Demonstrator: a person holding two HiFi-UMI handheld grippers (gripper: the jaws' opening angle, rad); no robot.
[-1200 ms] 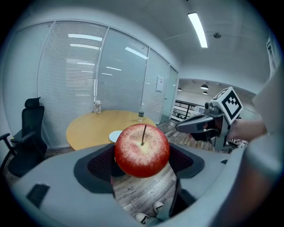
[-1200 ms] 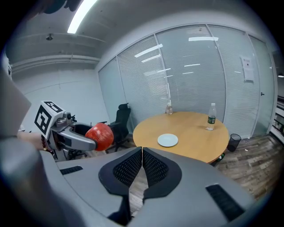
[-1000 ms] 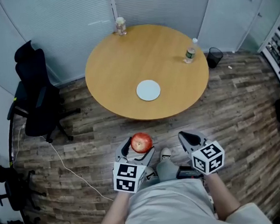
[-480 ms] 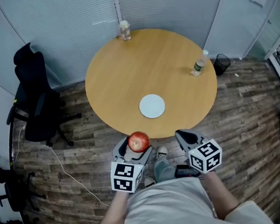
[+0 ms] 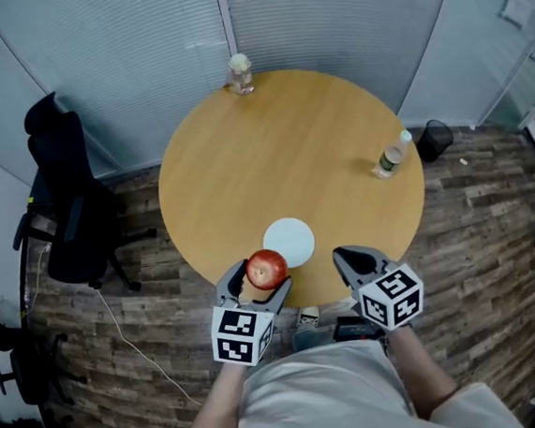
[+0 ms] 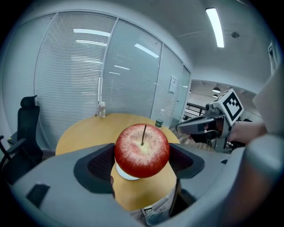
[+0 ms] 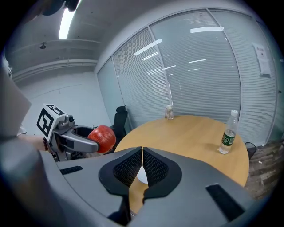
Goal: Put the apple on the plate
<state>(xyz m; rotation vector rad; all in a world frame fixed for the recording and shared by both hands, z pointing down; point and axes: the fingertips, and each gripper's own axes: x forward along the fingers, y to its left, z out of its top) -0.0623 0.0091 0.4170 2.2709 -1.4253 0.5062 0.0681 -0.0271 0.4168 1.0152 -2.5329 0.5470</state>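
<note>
A red apple (image 5: 267, 269) is held stem-up between the jaws of my left gripper (image 5: 256, 281), just above the near edge of the round wooden table (image 5: 290, 150). In the left gripper view the apple (image 6: 142, 150) fills the middle, with the white plate (image 6: 126, 174) partly hidden right behind it. The small white plate (image 5: 289, 241) lies on the table near that edge, just beyond the apple. My right gripper (image 5: 355, 264) hovers to the right of the plate with its jaws together and nothing between them; its own view shows the pads touching (image 7: 142, 167).
A clear water bottle with a green label (image 5: 391, 157) stands at the table's right side. A glass jar (image 5: 240, 74) stands at the far edge. A black office chair (image 5: 69, 204) is left of the table and a black bin (image 5: 437, 136) right of it. Glass walls with blinds stand behind.
Both grippers have come forward to the table: the apple was over the floor a second ago and is now over the table's near edge, close to the plate.
</note>
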